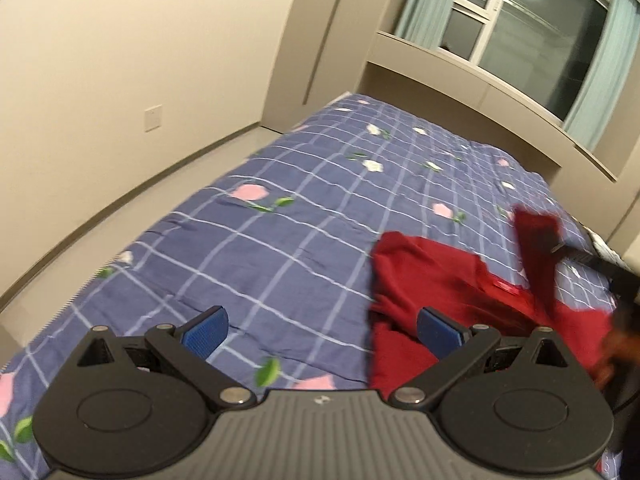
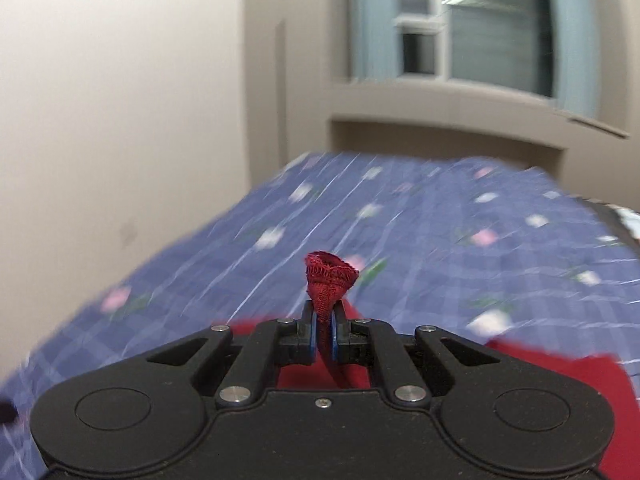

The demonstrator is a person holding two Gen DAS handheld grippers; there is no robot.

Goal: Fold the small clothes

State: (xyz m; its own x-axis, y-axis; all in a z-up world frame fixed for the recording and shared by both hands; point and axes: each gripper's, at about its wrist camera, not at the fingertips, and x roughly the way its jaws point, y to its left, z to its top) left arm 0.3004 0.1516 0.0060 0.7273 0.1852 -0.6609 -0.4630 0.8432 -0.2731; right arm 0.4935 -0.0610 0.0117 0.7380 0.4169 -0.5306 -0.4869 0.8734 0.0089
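A dark red garment (image 1: 432,276) lies crumpled on the blue checked bedspread (image 1: 280,216), at the right of the left wrist view. My left gripper (image 1: 322,330) is open and empty, its right pad just over the garment's near edge. My right gripper (image 2: 325,334) is shut on a bunched hem of the red garment (image 2: 330,280), which sticks up between the pads. In the left wrist view the right gripper (image 1: 560,248) shows blurred at the far right, lifting a strip of the cloth off the bed.
The bed runs toward a window (image 1: 532,36) with a ledge and pale curtains. A beige wall (image 1: 120,80) and a strip of floor (image 1: 132,208) lie to the left of the bed.
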